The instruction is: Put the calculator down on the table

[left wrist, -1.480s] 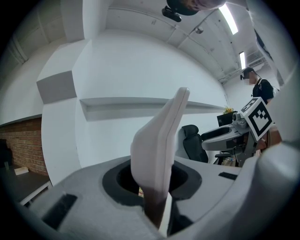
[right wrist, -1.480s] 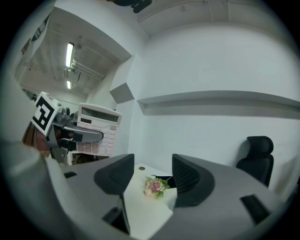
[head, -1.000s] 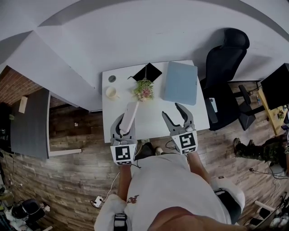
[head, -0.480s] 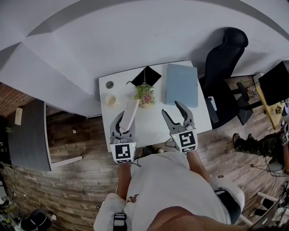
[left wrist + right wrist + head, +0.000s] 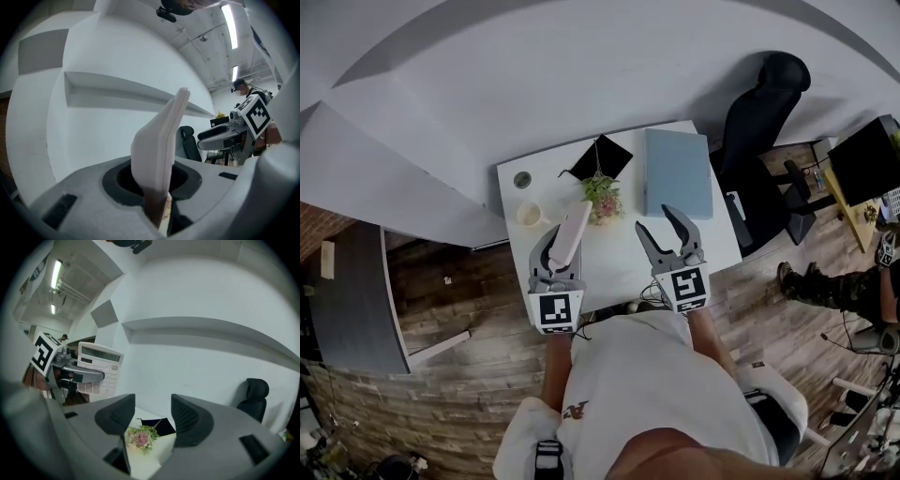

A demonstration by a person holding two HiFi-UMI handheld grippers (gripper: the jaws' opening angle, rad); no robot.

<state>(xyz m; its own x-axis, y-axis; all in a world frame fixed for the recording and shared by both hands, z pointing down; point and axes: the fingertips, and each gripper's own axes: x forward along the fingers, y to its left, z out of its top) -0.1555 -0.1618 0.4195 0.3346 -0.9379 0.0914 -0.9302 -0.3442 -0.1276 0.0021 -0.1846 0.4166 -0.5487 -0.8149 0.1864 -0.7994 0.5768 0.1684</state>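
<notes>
The calculator (image 5: 570, 233) is white with pale keys and stands up between the jaws of my left gripper (image 5: 558, 255), which is shut on its lower end. It hangs above the near left part of the white table (image 5: 614, 267). In the left gripper view the calculator (image 5: 159, 145) shows edge-on, gripped at its base. The right gripper view shows its display and keys (image 5: 99, 367) at the left. My right gripper (image 5: 660, 228) is open and empty over the table's near right part, and its jaws (image 5: 152, 416) frame the flower pot.
On the table stand a small flower pot (image 5: 602, 194), a cup (image 5: 529, 214), a little round tin (image 5: 522, 179), a black square pad (image 5: 604, 157) and a grey-blue folder (image 5: 677, 173). A black office chair (image 5: 766, 108) is at the right. The wall runs behind the table.
Both grippers have come forward over the table's near edge, with the calculator still held in the left one. The right gripper's jaws stay apart.
</notes>
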